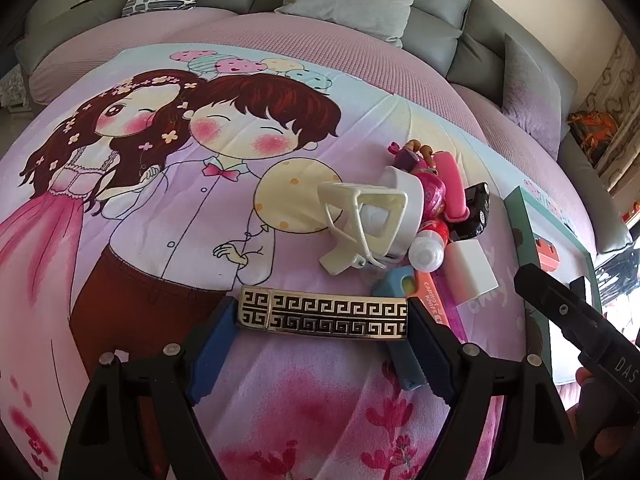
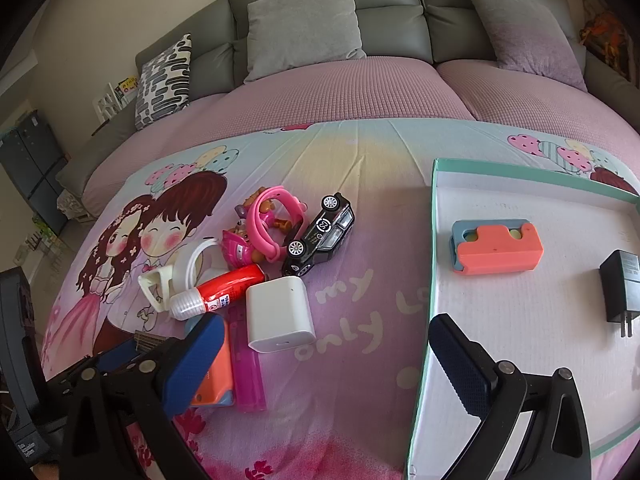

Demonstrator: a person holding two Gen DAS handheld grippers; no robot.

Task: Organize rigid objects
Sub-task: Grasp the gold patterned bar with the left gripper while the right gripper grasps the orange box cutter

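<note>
1. Pinches a gold-and-black patterned bar (image 1: 324, 314) end to end, with the left gripper (image 1: 322, 308) and its blue pads (image 1: 214, 344) seemingly touching the two short ends, low on the printed sheet (image 1: 168, 208).
2. Could pivot or pop loose on lifting: only narrow, hard, glossy ends to bear on.
3. Might drag along the pink ruler (image 2: 248, 376) and orange case (image 2: 216, 380) lying just beside the right pad.
4. Could topple the nearby pile if swung wide: white frame (image 1: 360, 220), red bottle (image 2: 228, 288), white charger (image 2: 280, 314), toy car (image 2: 320, 236).
5. Stands spread and empty, the right gripper (image 2: 326, 332), one finger over the teal tray (image 2: 434, 240).
6. Risks a bump between grippers on the way to that tray.
</note>
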